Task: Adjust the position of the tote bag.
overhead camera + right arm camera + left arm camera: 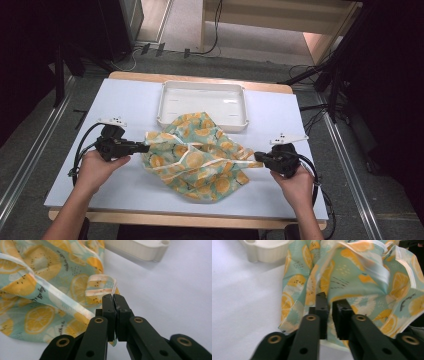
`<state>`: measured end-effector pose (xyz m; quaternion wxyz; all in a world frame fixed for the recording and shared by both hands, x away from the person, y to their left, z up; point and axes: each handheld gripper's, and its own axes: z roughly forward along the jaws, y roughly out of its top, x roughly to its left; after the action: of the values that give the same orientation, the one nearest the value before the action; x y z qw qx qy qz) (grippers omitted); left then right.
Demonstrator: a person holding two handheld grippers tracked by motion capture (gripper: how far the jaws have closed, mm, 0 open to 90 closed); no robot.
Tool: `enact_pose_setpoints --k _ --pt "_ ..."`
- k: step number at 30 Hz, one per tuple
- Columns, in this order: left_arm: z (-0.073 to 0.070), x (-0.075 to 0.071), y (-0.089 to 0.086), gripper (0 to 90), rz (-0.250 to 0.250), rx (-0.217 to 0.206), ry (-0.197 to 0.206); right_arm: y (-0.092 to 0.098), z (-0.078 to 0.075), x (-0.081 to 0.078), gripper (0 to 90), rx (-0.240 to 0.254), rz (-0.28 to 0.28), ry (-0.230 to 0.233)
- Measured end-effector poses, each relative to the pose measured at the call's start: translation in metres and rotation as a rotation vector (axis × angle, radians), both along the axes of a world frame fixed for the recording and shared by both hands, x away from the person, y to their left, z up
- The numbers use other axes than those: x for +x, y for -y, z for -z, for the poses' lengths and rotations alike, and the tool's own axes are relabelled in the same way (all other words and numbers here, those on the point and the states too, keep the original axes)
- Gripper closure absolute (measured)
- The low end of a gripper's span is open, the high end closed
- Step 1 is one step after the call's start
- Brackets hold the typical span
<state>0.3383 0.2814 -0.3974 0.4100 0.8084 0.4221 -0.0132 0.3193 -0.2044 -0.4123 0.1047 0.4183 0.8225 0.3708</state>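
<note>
Cloth (197,155) printed with orange slices lay crumpled on the white table (125,100), its far edge lapping the near rim of the shallow white tray (200,90) and the rest spread toward the person. The left gripper (142,147) stood at the cloth's left edge; in its own view the jaws showed a narrow gap with a fold of fabric between them, and whether the pads pressed that fold could not be told. The right gripper (257,159) stood at the cloth's right edge, its jaws clamped tight on the pale hem (101,287), which curled up just above the tips. The cloth's long axis ran from one gripper to the other, parallel to the tray's near rim, and each hand (97,167) sat equally close to its own end. Any stretching apart, by the look of it, would depend on the left grip being firm; the right one appeared secure.
</note>
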Motion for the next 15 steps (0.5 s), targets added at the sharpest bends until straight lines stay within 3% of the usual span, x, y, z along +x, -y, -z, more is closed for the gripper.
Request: enact_pose_setpoints --k 1,2,7,11,14,15 --pt "-0.002 -0.001 0.000 77.7 0.003 -0.001 0.006 -0.001 -0.003 -0.001 82.7 0.013 -0.020 0.014" --pt "-0.003 -0.002 0.001 77.7 0.007 -0.010 0.009 -0.001 -0.003 -0.001 82.7 0.013 -0.020 0.014" --pt "-0.012 -0.010 -0.001 56.3 0.038 -0.028 0.045 -0.002 -0.014 -0.005 71.7 0.083 -0.046 0.057" --pt "-0.019 -0.014 -0.004 47.4 0.032 -0.046 0.070 -0.006 -0.020 -0.007 70.4 0.124 -0.066 0.060" --pt "-0.028 -0.015 -0.005 47.0 0.032 -0.053 0.080 -0.010 -0.021 -0.006 72.8 0.133 -0.073 0.055" --pt "-0.032 -0.016 -0.005 48.4 0.032 -0.042 0.087 -0.015 -0.021 -0.006 77.3 0.137 -0.083 0.049"
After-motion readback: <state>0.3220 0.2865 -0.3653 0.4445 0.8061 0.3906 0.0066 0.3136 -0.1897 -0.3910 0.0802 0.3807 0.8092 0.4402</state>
